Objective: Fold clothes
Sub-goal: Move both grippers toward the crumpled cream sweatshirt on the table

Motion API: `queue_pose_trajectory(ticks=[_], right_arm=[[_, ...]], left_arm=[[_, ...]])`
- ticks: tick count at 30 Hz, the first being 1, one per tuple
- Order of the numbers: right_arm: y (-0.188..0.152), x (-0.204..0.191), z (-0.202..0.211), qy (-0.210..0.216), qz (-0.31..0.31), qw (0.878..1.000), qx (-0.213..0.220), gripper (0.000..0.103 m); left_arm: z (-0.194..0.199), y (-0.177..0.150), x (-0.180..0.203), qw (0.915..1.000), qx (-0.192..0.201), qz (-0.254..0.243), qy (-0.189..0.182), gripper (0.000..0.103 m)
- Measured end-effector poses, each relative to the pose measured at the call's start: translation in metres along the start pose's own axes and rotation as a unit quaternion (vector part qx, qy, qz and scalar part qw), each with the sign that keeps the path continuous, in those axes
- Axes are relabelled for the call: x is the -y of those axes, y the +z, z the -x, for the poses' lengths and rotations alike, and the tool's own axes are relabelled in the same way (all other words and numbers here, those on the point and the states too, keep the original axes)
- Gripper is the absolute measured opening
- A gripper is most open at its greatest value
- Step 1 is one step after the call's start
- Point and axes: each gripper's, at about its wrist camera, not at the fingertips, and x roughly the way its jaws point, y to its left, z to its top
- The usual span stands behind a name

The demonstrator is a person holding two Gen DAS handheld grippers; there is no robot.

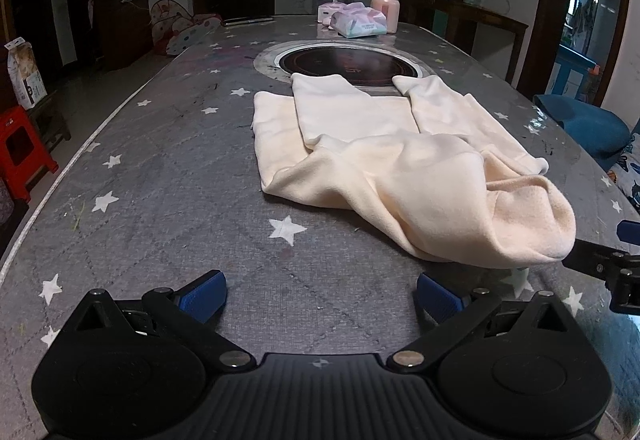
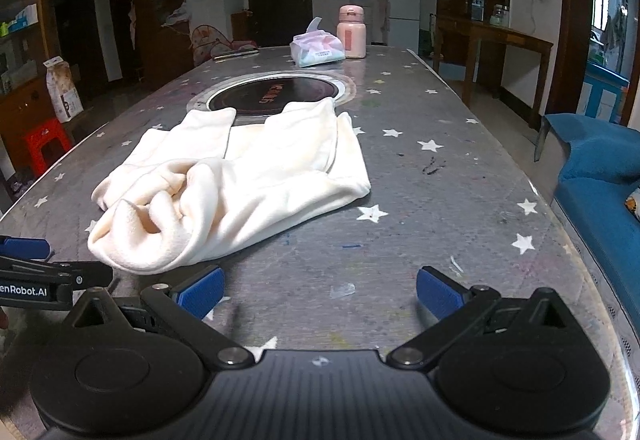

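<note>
A cream fleece garment [image 1: 384,151] lies partly folded on the grey star-patterned table [image 1: 160,179], its sleeves laid inward and its near end bunched in a thick roll [image 1: 532,228]. The same garment [image 2: 248,179] shows in the right wrist view, left of centre. My left gripper [image 1: 322,298] is open, low over bare table, short of the garment's near edge. My right gripper [image 2: 320,292] is open too, empty, with its left blue pad [image 2: 202,292] close to the bunched end. Each gripper's tip shows at the edge of the other's view.
A round dark hob [image 1: 344,61] is set into the table beyond the garment. A tissue pack [image 1: 362,23] and a pink bottle [image 1: 386,5] stand at the far end. A red stool [image 1: 20,151] is left of the table, a blue seat [image 2: 600,175] on the right.
</note>
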Motion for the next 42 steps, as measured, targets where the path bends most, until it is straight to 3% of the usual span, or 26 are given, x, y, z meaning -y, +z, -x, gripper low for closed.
queue_pose_trajectory(ticks=[42], right_arm=[[0.002,-0.013,-0.002,0.013,0.017,1.000,-0.003,0.103]], left_arm=[[-0.001,0.003,0.002,1.0000,-0.008,0.000,0.005,0.103]])
